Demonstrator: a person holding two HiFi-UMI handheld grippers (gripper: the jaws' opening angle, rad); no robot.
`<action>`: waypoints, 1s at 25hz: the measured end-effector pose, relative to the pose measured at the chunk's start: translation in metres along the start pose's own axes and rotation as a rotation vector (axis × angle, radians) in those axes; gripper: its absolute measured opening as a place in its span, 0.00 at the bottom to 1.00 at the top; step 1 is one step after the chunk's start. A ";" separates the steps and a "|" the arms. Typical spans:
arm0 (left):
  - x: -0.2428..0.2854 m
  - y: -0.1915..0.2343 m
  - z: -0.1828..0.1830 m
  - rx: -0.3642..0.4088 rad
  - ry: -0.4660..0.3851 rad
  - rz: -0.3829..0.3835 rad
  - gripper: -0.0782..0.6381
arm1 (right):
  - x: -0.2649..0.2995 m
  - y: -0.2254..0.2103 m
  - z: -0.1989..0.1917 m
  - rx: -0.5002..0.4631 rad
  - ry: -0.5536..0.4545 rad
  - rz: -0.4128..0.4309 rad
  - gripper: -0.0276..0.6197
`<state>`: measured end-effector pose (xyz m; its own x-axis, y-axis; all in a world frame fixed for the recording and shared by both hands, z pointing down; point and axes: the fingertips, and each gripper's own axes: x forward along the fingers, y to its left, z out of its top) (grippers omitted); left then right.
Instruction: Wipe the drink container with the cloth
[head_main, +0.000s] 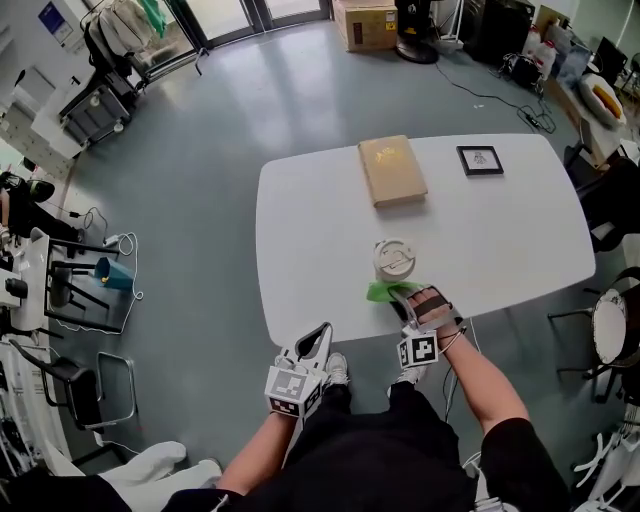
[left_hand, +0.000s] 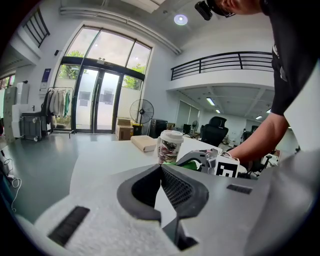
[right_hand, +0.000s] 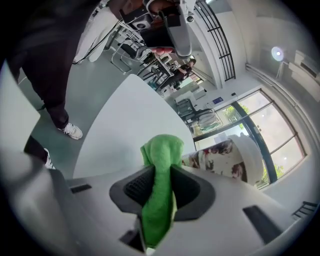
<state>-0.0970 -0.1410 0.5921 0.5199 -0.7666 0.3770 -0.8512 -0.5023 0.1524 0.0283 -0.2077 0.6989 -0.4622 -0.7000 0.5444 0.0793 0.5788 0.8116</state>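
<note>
Apparently the wipe is only at its start, or barely under way. The right hand-held gripper (right_hand: 161, 182) is pinching the green cloth (right_hand: 159, 160) between its pads. A folded end of the cloth stands out past the tips, just beside the printed wall of the paper coffee cup (right_hand: 227, 159). No view shows whether cloth and cup actually touch.

Seen from the head view, the cup stands upright with its white lid on, near the front middle of the white counter (head_main: 300, 230). The cloth is at the cup's near side, low by the base. So the cloth is picked up and brought to the cup; that much looks done.

The wiping itself seems to be what is left: round the wall, and perhaps over the lid. Nothing in the pictures shows any part of the cup as already cleaned.

The left hand-held gripper (left_hand: 161, 172) has its jaws pressed together on nothing. It hangs off the counter's near edge, apart from the cup, so it is not steadying it. My guess is that a light paper cup could slide or tip under a one-sided rub.
</note>
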 end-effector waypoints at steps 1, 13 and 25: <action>0.001 0.000 -0.001 -0.002 0.003 0.008 0.12 | 0.003 0.004 -0.003 -0.004 -0.005 0.012 0.20; 0.003 -0.003 -0.001 -0.015 0.013 0.071 0.12 | 0.010 0.018 0.002 0.002 -0.092 0.071 0.20; 0.019 -0.014 0.015 0.006 -0.016 0.124 0.12 | -0.092 -0.086 0.033 0.422 -0.384 -0.096 0.20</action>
<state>-0.0742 -0.1547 0.5838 0.4120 -0.8292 0.3779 -0.9084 -0.4059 0.0997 0.0349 -0.1794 0.5722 -0.7433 -0.6013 0.2930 -0.3012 0.6921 0.6559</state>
